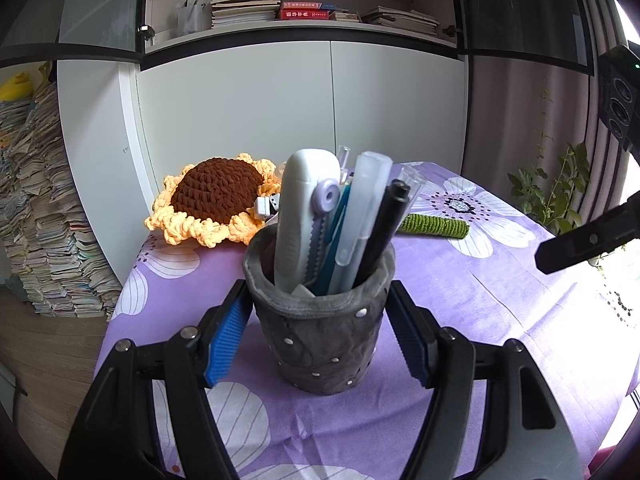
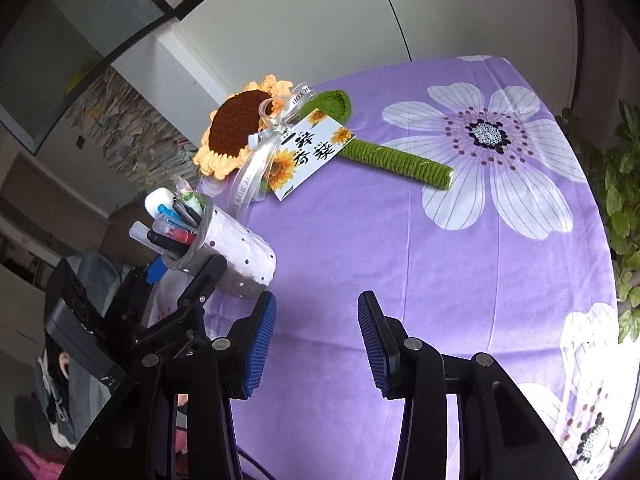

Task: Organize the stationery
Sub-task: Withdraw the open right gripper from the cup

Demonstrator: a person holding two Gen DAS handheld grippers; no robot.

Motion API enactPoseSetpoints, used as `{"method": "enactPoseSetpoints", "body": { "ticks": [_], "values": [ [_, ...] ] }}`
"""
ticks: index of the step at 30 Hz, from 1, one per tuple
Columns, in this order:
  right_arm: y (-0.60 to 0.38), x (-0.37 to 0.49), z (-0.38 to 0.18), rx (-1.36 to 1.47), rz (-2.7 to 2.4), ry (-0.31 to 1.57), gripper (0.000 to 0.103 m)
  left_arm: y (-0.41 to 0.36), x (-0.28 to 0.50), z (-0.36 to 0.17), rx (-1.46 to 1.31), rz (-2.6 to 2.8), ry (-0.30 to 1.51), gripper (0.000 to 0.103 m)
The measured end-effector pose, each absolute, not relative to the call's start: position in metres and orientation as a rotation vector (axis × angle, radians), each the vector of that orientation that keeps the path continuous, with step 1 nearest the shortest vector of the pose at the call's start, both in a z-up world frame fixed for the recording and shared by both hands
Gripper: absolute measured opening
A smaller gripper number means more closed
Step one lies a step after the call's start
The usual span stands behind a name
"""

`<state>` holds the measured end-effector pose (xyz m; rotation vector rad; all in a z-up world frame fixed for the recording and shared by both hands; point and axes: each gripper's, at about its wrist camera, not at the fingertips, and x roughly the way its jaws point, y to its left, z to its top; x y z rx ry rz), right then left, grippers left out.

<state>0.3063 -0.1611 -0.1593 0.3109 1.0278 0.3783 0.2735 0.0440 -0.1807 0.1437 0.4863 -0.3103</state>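
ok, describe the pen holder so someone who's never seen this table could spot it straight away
On the purple floral tablecloth, in front of the crocheted sunflower, stands the pen holder, with the left gripper closed around its sides. It is a dark grey cup dotted with small metal studs, packed with pens. It is the only upright container there; the sunflower lies flat.

A home study; bookshelves (image 1: pixel 300 4) stacked with books at the top of the frame; white cupboard doors (image 1: pixel 280 120) below; piled papers (image 1: pixel 44 208) at left; floral-clothed surface (image 1: pixel 460 280).
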Motion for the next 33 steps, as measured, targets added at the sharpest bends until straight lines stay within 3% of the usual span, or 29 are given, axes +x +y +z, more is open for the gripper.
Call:
{"method": "enactPoseSetpoints", "body": {
  "ticks": [11, 17, 31, 33],
  "values": [
    [-0.19, 0.28, -0.173, 0.301, 0.282, 1.055, 0.043, 0.039, 0.269, -0.18, 0.187, -0.275, 0.465, 0.069],
    [-0.199, 0.279, -0.177, 0.327, 0.273, 1.058, 0.043, 0.036, 0.262, -0.178, 0.224, -0.271, 0.426, 0.077],
    [-0.206, 0.283, -0.19, 0.363, 0.293, 1.07, 0.043, 0.033, 0.279, -0.174, 0.186, -0.272, 0.469, 0.077],
    [-0.21, 0.284, -0.192, 0.375, 0.293, 1.069, 0.043, 0.032, 0.282, -0.175, 0.19, -0.26, 0.476, 0.071]
  ]
}}
